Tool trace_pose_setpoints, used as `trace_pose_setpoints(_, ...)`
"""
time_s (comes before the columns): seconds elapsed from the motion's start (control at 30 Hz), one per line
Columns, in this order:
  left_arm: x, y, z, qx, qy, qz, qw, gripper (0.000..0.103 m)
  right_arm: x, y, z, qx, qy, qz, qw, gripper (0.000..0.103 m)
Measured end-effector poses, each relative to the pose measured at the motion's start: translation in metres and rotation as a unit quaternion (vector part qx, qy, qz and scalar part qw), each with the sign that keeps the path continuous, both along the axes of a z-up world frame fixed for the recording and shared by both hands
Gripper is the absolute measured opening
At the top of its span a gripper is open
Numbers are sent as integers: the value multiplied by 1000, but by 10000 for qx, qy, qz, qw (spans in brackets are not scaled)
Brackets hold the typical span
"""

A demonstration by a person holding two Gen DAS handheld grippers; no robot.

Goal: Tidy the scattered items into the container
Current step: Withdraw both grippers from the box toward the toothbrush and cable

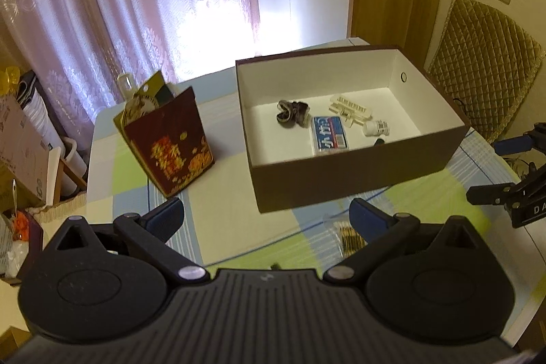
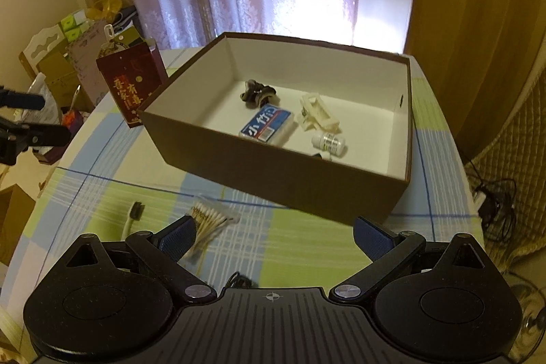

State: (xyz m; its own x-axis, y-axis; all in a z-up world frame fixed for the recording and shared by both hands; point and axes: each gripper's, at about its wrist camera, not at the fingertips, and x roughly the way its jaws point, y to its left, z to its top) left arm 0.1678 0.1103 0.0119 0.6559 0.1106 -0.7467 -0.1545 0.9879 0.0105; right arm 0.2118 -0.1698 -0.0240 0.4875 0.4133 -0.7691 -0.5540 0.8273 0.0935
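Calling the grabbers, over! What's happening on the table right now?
Left gripper and right gripper open, empty. Box holds several items; cotton swabs and small brush are on the tablecloth outside it. Nothing blocking them.

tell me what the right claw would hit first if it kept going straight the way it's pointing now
Probably the near wall of the brown box: the open right claw points over the checked tablecloth at it. The cotton swab bag lies left of that line. Depth is uncertain.
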Motion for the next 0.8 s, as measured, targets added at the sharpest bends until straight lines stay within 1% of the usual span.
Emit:
trace_pose_setpoints(0.17,-15,1,-18,-146,137,153,9997,102,-10,-3,-14,43,203,-150,9997,103)
trace_pose_setpoints(0.3,-27,1,-38,-298,339,285,9986,102,-19,-7,-30,51,423,-232,9988,103)
trace_pose_setpoints(0.57,-53,-9,-78,-398,650,461,9960,101,-43,-10,-64,-28,858,-351,9957,103)
trace_pose_setpoints(0.63,-58,-13,-87,-479,712,505,9950,100,-47,-10,-71,33,939,-380,9949,103)
trace_pose_setpoints(0.77,-64,-19,-101,-612,820,585,9930,98,-51,-7,-78,95,923,-426,9948,103)
trace_pose_setpoints(0.8,-64,-21,-103,-631,836,597,9927,98,-51,-6,-79,107,895,-424,9950,99)
